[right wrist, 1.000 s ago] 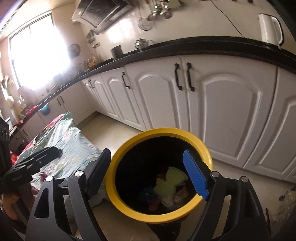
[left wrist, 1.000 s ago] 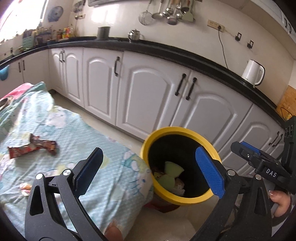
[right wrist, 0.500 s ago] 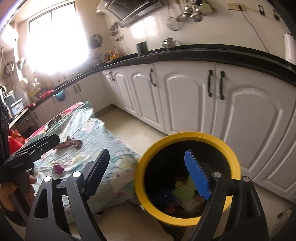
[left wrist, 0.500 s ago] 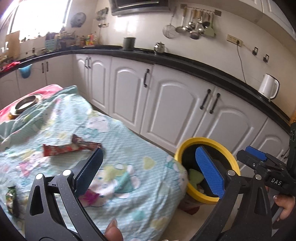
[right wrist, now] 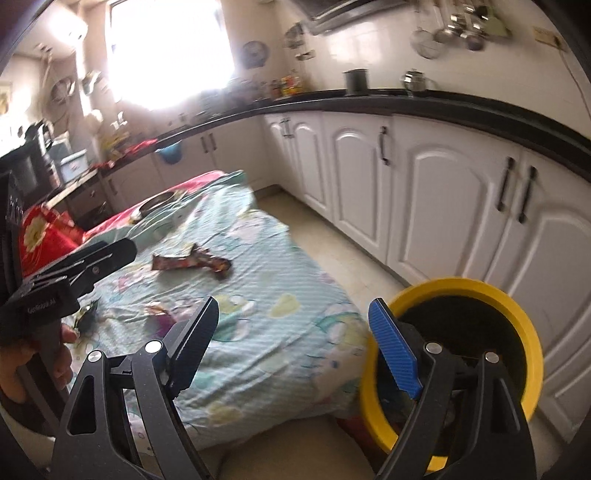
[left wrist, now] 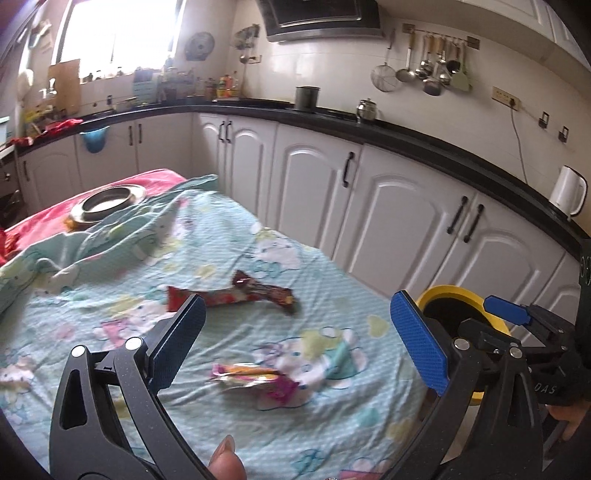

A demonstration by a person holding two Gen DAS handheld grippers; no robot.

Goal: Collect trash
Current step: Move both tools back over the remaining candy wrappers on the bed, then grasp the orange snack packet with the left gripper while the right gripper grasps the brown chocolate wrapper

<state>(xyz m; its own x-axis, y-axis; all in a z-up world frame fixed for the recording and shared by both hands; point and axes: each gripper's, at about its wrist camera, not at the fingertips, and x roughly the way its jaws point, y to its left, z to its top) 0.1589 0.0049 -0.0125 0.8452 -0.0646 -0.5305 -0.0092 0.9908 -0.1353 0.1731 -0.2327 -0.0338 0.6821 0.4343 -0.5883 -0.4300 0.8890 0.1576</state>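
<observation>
My left claw [left wrist: 291,343] hangs spread and empty. The pink wrapper [left wrist: 255,380], possibly foil, lies just below frame centre, lengthwise left-to-right, nearer it than the right claw [right wrist: 295,343], also spread.

a home kitchen. white cabinet doors [left wrist: 402,218] with dark handles run in an l under a black countertop [left wrist: 424,138]. ladles and a strainer hang from a wall rail [left wrist: 424,70] on white tiles, below a range hood [left wrist: 321,18]. a white electric kettle [left wrist: 567,190], a metal teapot [left wrist: 366,109] and a dark canister [left wrist: 306,98] stand on the counter, with bottles and jars near the bright window [left wrist: 118,33]. a table under a cartoon-print cloth [left wrist: 229,236] bears a metal bowl [left wrist: 109,201], beside a yellow-rimmed bin [right wrist: 476,291] on the tiled floor.
</observation>
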